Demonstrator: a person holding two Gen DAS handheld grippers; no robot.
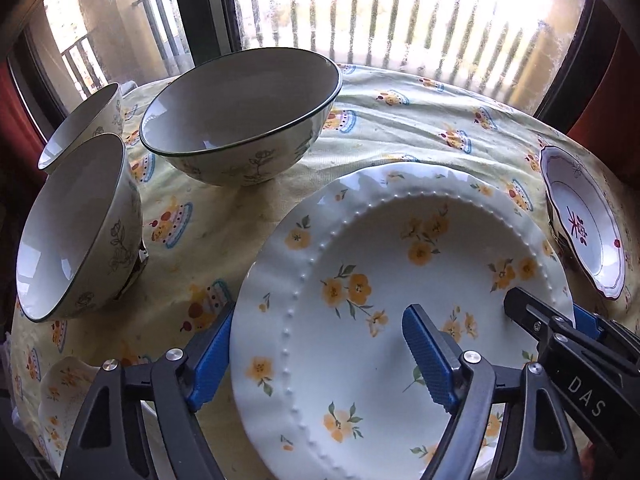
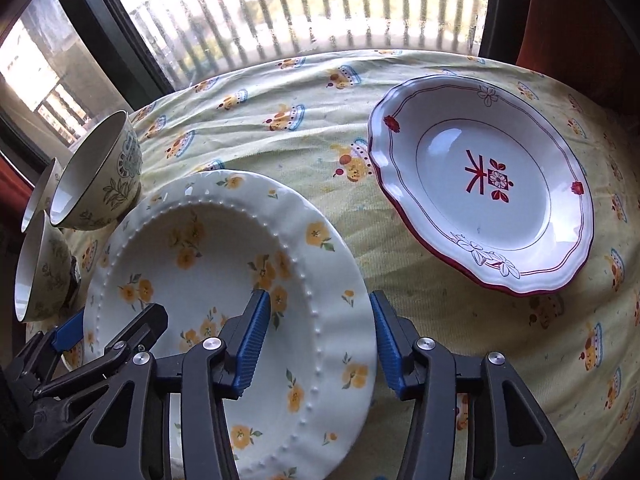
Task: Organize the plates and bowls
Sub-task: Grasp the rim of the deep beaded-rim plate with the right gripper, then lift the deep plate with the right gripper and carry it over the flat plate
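Note:
A white plate with yellow flowers [image 1: 380,280] lies on the table between both grippers; it also shows in the right wrist view [image 2: 224,264]. My left gripper [image 1: 320,360] straddles its left rim, one blue pad outside and one over the plate's well, jaws wide apart. My right gripper [image 2: 320,340] straddles its right rim the same way, and shows in the left wrist view [image 1: 560,324]. A red-rimmed plate [image 2: 484,184] lies to the right, also in the left wrist view [image 1: 580,224]. Three floral bowls stand at the left: a wide one [image 1: 244,116] and two smaller ones [image 1: 80,228] [image 1: 84,120].
The table wears a yellow printed cloth [image 2: 304,120] with wrinkles. A window with railings stands just behind the table [image 1: 400,12]. Another flowered plate's rim [image 1: 60,392] pokes out at the near left edge. Red curtains flank the window.

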